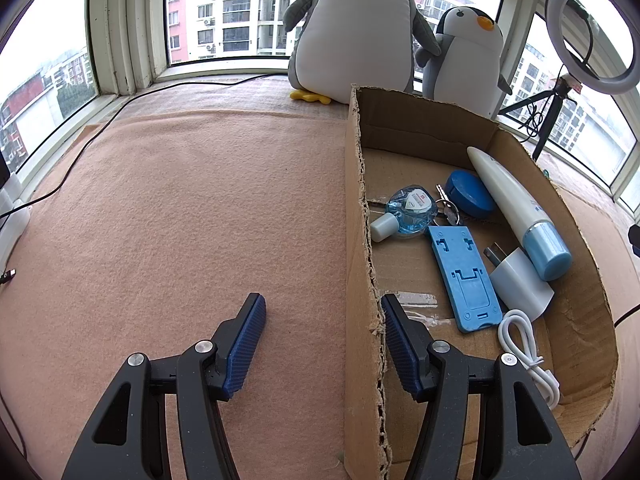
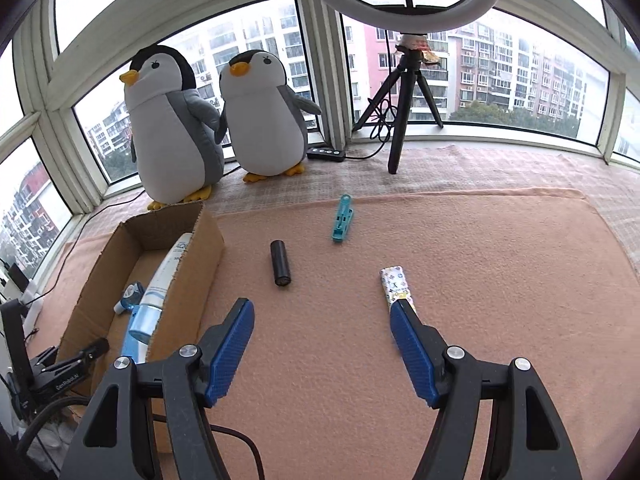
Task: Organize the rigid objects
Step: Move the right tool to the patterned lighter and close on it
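**Both claws spread, box part-filled**

The left claw [image 1: 322, 344] is spread wide, straddling the near wall of the torn brown cardboard box [image 1: 360, 240]. Inside lie a blue plastic phone stand [image 1: 464, 276], a white tube with a light-blue cap [image 1: 516, 208] and a white charger plug [image 1: 520, 280]. The right claw [image 2: 322, 344] gapes empty over the pink felt blanket [image 2: 480, 240], where a black cylinder [image 2: 280, 263], a teal clip [image 2: 343, 219] and a patterned white lighter [image 2: 395, 286] remain, the lighter just beside its right finger.

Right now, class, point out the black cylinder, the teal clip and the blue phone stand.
black cylinder [image 2: 280, 263]: right wrist view, mid-body.
teal clip [image 2: 343, 219]: right wrist view, middle.
blue phone stand [image 1: 464, 276]: left wrist view, flat centre.
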{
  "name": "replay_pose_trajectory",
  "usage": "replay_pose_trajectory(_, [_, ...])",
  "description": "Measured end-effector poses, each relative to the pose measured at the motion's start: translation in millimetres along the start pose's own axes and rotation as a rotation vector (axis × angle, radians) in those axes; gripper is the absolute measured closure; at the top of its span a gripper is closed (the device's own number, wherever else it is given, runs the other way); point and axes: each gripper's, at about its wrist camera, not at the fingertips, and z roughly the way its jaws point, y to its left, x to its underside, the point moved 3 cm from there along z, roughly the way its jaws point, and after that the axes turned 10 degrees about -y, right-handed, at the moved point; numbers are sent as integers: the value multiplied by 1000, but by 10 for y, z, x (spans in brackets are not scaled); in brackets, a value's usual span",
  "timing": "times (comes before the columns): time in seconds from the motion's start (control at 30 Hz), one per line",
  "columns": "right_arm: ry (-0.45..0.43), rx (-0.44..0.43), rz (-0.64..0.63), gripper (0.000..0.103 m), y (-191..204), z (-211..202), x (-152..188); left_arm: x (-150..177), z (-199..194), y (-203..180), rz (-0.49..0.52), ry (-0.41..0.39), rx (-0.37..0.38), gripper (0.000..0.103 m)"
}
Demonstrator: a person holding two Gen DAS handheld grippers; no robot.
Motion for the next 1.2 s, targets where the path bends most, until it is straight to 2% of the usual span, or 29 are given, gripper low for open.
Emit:
replay_pose_trajectory(0.23, [45,25,37,36,-287,108,191,0,-1,1,0,0,0,39])
replay_pose_trajectory(0.5, [59,49,39,38,-422,328,199,0,-1,1,0,0,0,39])
replay_pose_trajectory(0.6, [77,53,39,46,-470,449,207,-1,2,-2,0,0,1,39])
replay_pose_trajectory(0.67, [91,65,36,56,-499,530,213,1,-1,2,0,0,1,39])
replay_pose_trajectory(0.9, [125,85,4,61,-511,702,232,1,-1,2,0,0,1,39])
replay_pose_trajectory(0.97, [135,90,-2,67,-506,736,237,2,-2,3,0,0,1,39])
replay_pose_trajectory(1.13, [143,102,-28,70,-478,771,255,2,-2,3,0,0,1,39])
replay_pose_trajectory(1.2, [145,111,-44,75,-464,778,255,2,-2,3,0,0,1,39])
